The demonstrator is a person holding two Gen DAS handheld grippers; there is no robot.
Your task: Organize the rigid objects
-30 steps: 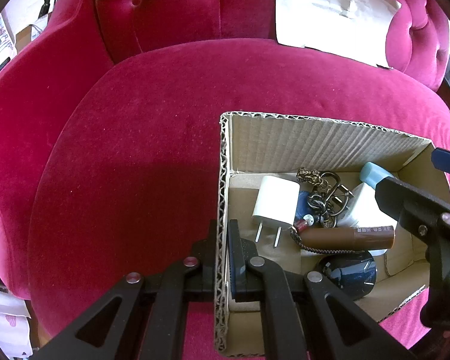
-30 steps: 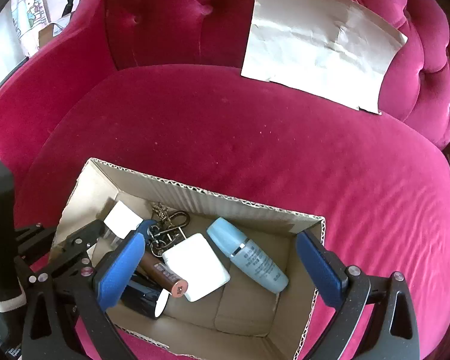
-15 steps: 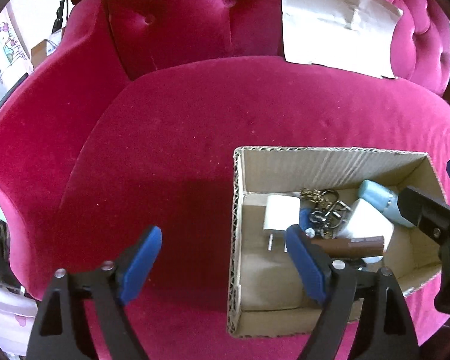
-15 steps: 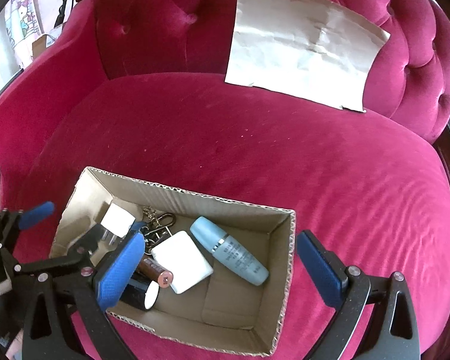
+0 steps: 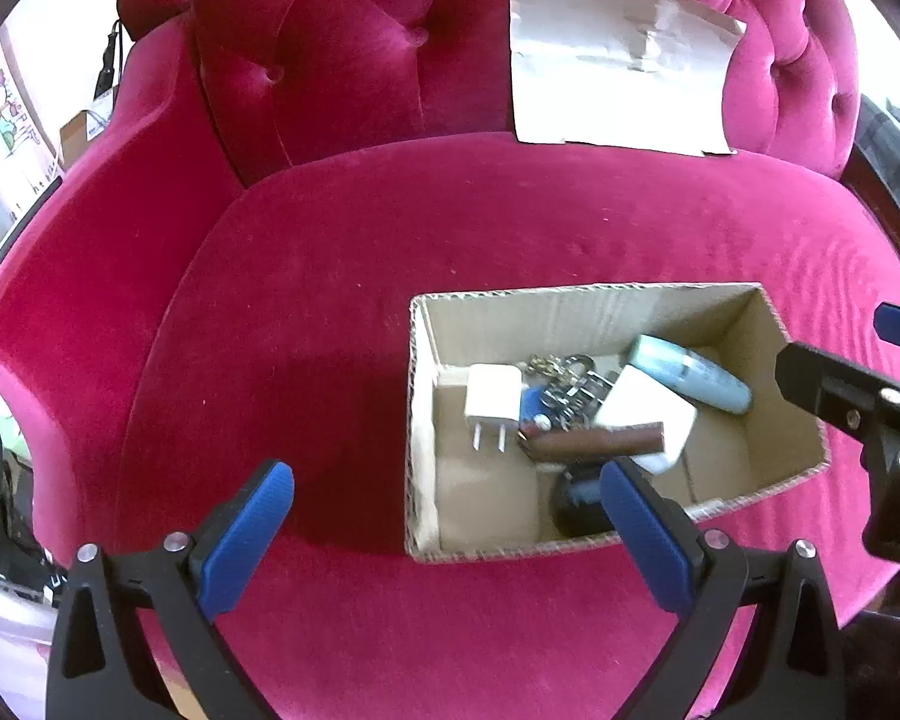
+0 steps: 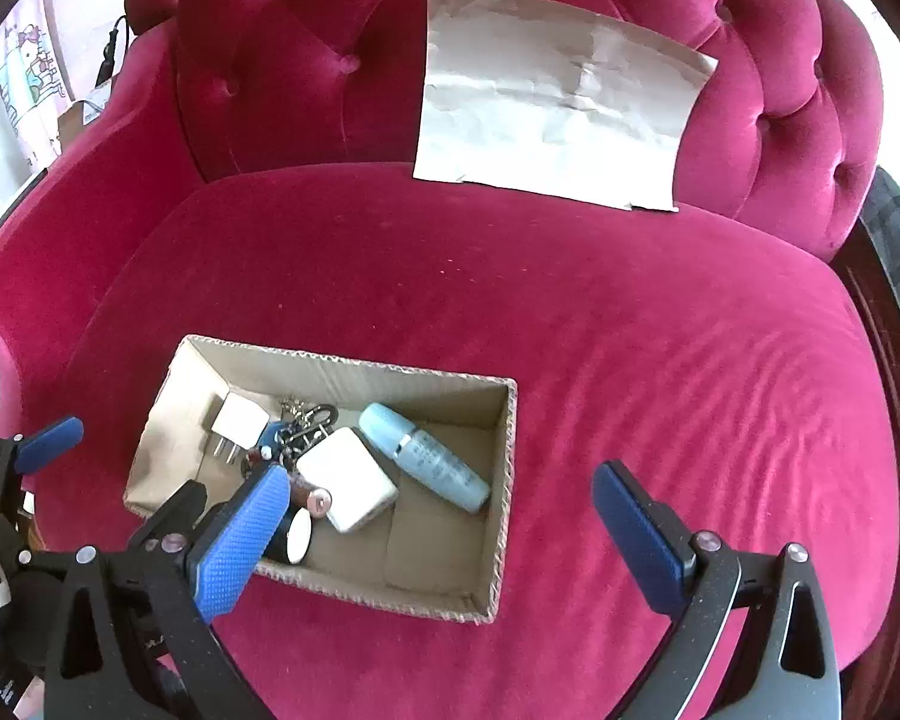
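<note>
Blue-padded left gripper (image 5: 447, 516) nearest, jaws just opened wide, nothing between them, over the seat at the box's left wall. Right gripper (image 6: 438, 525) also spread wide, empty, above the box's right wall. Cardboard box (image 6: 507, 480) sits on the crimson sofa (image 6: 660, 360), holding a white plug (image 5: 493, 399), keys (image 5: 564, 387), brown tube (image 5: 600, 443), white charger (image 6: 348, 477), pale blue bottle (image 6: 426, 456). Far back: paper sheet (image 6: 552, 102) leaning on the backrest.

No lettering is legible; print on the blue bottle (image 6: 424, 457) is blurred.
</note>
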